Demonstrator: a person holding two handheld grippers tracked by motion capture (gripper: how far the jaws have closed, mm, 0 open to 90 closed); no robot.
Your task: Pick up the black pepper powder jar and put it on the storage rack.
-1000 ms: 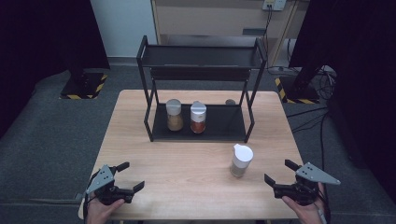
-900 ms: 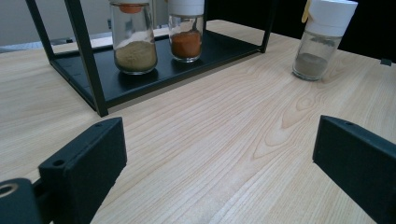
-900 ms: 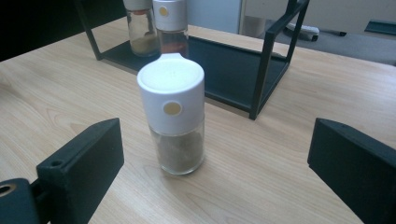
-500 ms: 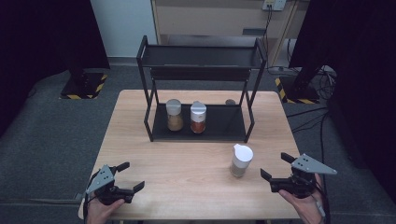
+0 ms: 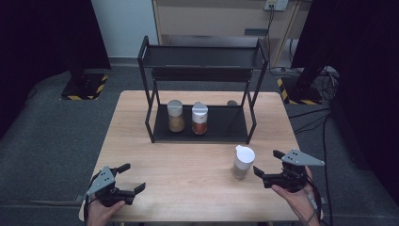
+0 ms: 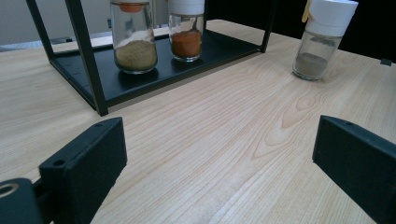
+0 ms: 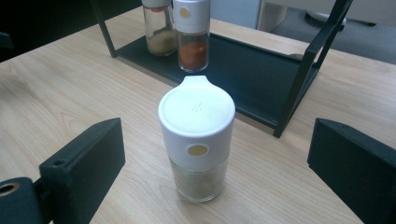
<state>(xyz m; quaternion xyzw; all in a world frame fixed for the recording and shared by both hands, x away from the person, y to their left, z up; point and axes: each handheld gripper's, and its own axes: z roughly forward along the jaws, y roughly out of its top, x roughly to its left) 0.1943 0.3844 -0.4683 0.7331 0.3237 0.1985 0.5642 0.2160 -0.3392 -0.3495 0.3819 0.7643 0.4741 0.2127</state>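
Now we hold our right tool point(image 5: 269, 168) wide open just beside the upright white-lidded spice jar point(image 5: 243, 162) on the table point(image 5: 188, 174), gripping nothing; our left tool point(image 5: 128, 178) rests open, well apart.

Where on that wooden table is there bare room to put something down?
The right half of the black metal rack's bottom shelf lies bare beside the two glass spice jars. The light wooden table is open between the rack and the left gripper. It is tighter around the white-capped glass shaker, with the open right gripper close beside it.
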